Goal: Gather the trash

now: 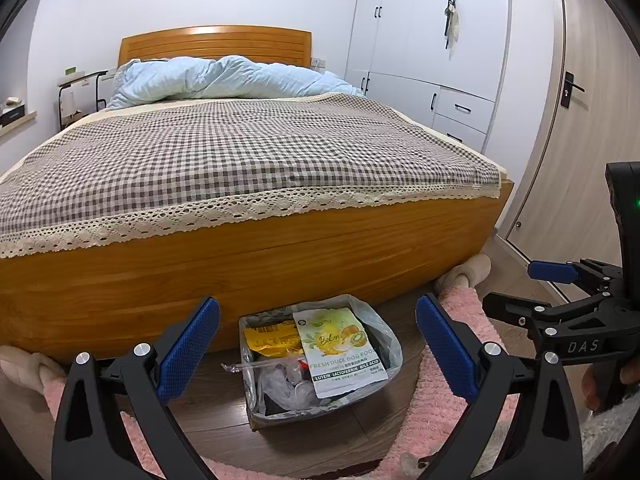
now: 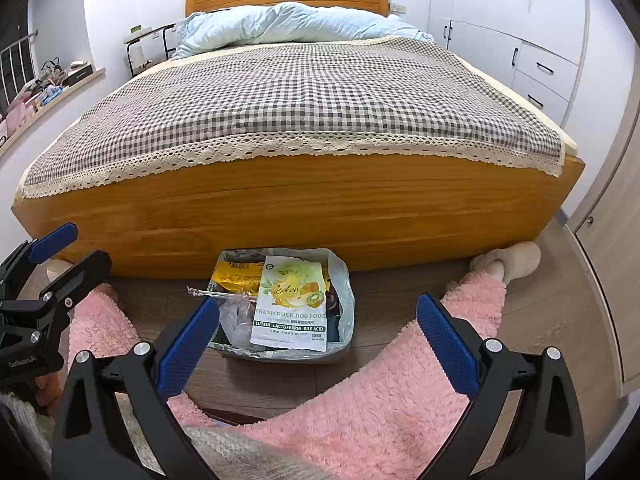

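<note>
Floor: trash bin [image 1: 320, 364] ahead (jaws apart)

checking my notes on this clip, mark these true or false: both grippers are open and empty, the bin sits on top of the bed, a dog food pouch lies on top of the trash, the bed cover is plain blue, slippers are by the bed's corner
1. Both grippers are open and empty. True: the left gripper and the right gripper hold nothing.
2. The bin sits on the bed. False: the bin stands on the wooden floor at the foot of the bed.
3. A dog food pouch lies on top of the trash. True.
4. The bed cover is plain blue. False: the cover is checked; only the quilt is blue.
5. Slippers lie by the bed's corner. True.
</note>
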Demonstrator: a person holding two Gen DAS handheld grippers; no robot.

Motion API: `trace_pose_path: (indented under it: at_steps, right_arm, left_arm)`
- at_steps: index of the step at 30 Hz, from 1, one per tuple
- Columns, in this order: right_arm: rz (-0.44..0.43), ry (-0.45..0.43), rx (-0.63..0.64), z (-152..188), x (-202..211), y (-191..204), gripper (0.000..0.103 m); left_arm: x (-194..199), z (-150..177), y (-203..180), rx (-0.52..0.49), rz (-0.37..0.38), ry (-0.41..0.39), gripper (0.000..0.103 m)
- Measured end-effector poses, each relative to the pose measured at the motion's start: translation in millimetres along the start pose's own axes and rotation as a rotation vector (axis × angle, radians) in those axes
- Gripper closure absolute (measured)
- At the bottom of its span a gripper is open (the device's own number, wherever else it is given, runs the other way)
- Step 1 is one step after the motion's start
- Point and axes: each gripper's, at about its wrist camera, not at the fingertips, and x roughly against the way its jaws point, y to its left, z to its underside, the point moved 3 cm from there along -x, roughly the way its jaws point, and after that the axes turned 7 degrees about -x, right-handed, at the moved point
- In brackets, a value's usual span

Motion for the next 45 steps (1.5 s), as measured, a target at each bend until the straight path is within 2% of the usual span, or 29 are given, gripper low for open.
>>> trace_pose_path:
  at_steps: [45]
  right_arm:
    - [-0.004, 0.005, -0.007, 2.5, -1.7, 0.6, 0.008]
  left_arm:
    - [0.1, 2.8, 1.5, 0.011, 0.002, 0.005, 0.008]
